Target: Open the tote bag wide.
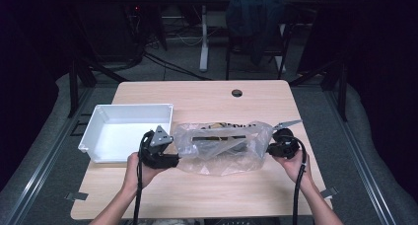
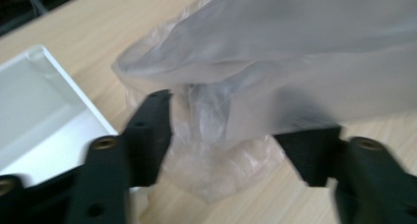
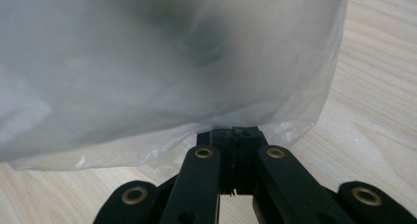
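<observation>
Here the left gripper sits at the left end of a clear plastic bag, low on the wooden table, with its jaws standing well apart. In the left gripper view the bunched plastic hangs in the gap between them; the left jaw lies against the crumpled film, while the right jaw stands clear of that bunch, so nothing is pinched. No earlier picture is at hand, so only this spread stance can be told. The right gripper is at the bag's right end, its jaws drawn together on the bag's edge; the right gripper view shows the thin film caught just at the closed tips, with the bag billowing above them. The bag stretches left to right between the two grippers, near the table's middle, and dark items show through it, too blurred to name. A white tray sits on the table to the left, just beside the left gripper and the bag.
</observation>
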Demonstrator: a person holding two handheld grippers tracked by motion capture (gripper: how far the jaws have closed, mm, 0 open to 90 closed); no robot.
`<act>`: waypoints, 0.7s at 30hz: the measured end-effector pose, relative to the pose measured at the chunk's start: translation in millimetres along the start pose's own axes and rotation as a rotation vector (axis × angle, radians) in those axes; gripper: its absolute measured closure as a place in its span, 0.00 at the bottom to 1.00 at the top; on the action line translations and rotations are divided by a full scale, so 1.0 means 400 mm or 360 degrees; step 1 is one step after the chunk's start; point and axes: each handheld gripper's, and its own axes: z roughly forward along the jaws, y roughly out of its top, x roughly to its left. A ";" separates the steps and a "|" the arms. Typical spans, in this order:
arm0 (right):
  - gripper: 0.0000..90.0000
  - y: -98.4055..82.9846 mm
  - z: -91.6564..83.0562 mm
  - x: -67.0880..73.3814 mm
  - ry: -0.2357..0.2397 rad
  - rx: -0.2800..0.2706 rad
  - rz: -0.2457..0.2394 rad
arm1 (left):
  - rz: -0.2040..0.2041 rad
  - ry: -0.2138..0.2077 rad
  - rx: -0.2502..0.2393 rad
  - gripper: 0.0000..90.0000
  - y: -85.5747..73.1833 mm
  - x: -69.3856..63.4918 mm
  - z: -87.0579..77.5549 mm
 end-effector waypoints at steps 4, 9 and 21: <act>1.00 0.001 -0.002 0.003 -0.0003 -0.0002 -0.0005 | -0.0003 0.0032 -0.0042 0.66 0.002 0.001 0.007; 1.00 0.000 0.005 0.005 -0.0010 0.0011 -0.0011 | -0.0021 0.0024 0.0004 0.88 -0.002 0.000 0.044; 0.91 -0.019 0.043 -0.002 0.0014 0.0125 -0.0028 | -0.0017 0.0039 0.0146 1.00 -0.029 -0.018 0.143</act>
